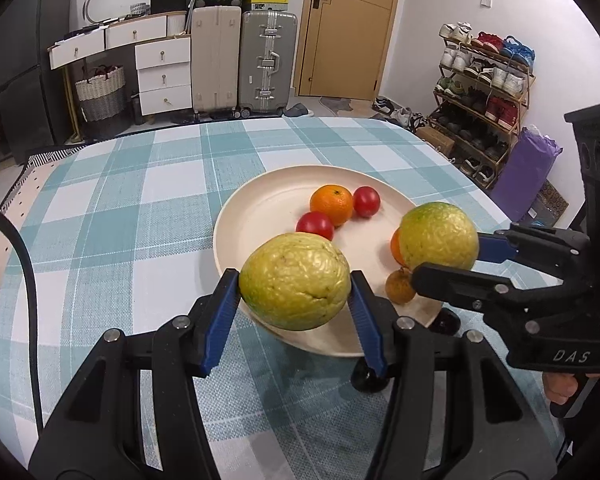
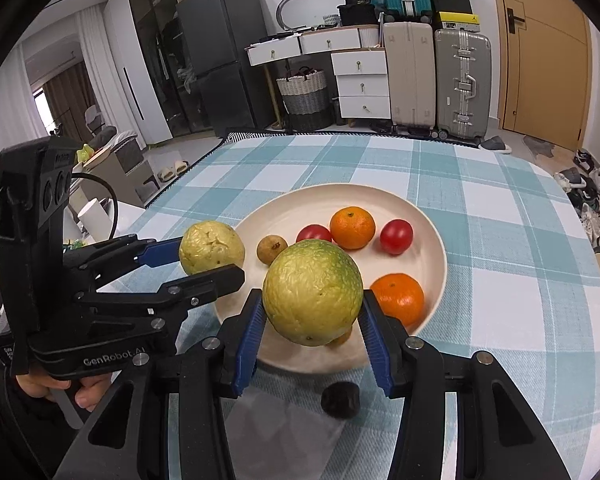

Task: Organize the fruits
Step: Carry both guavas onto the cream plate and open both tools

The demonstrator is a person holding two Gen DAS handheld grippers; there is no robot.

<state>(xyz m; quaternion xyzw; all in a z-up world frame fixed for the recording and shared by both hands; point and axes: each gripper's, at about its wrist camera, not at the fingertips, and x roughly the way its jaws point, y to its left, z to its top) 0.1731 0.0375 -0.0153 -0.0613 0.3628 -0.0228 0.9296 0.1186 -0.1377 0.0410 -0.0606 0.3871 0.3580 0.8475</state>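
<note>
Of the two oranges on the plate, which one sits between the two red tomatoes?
The far orange, flanked by both tomatoes; the other orange lies alone by the right gripper.

A lived-in home, entry-side room.
Shoe rack (image 1: 485,92), suitcases (image 1: 267,60), white drawers (image 2: 362,82), fridge (image 2: 224,56), checked tablecloth (image 1: 140,208).

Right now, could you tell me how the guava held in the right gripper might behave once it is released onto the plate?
The guava is rounded, so on the plate's shallow, smooth surface it would probably roll. It looks firm between the right gripper pads, unlikely to squash. It might nudge the orange beside it.
</note>
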